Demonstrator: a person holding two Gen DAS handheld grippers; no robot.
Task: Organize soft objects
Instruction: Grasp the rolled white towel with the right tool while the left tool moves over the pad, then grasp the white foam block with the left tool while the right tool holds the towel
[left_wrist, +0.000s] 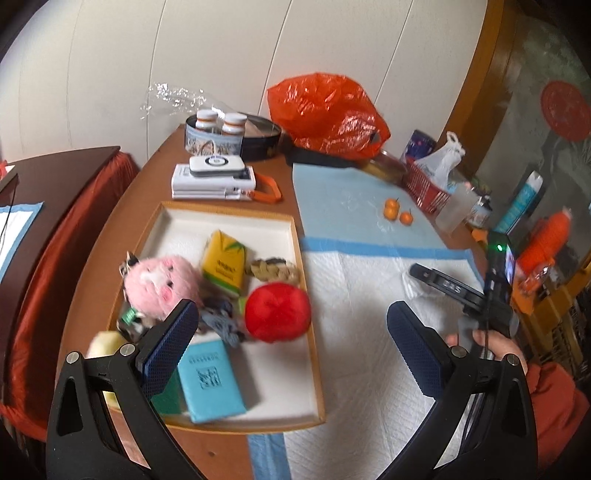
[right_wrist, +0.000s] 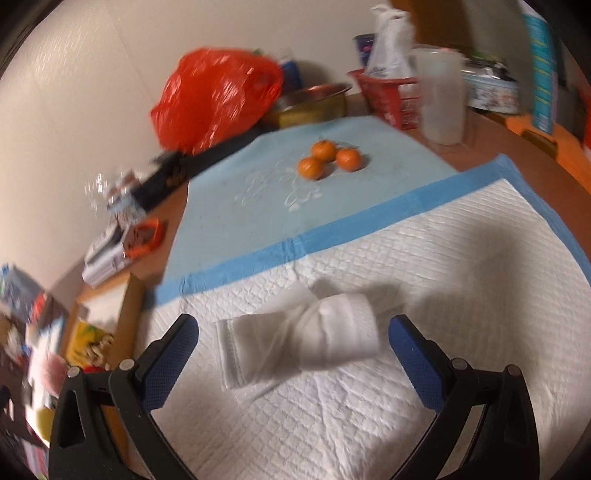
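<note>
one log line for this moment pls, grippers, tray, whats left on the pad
left gripper: open, empty, over tray | right gripper: open, white cloth between jaws, no grip | tray: pink plush, red ball, packs

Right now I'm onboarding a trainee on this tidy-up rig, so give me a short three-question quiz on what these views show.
1. True or false: the right gripper is clamped on the white rolled cloth.
2. How many small oranges lie on the light blue mat?
3. Which is in the wooden tray? A) red plush ball B) orange plastic bag C) red basket

Key: 1 false, its jaws stand open around the cloth; 2 three; 3 A.
</note>
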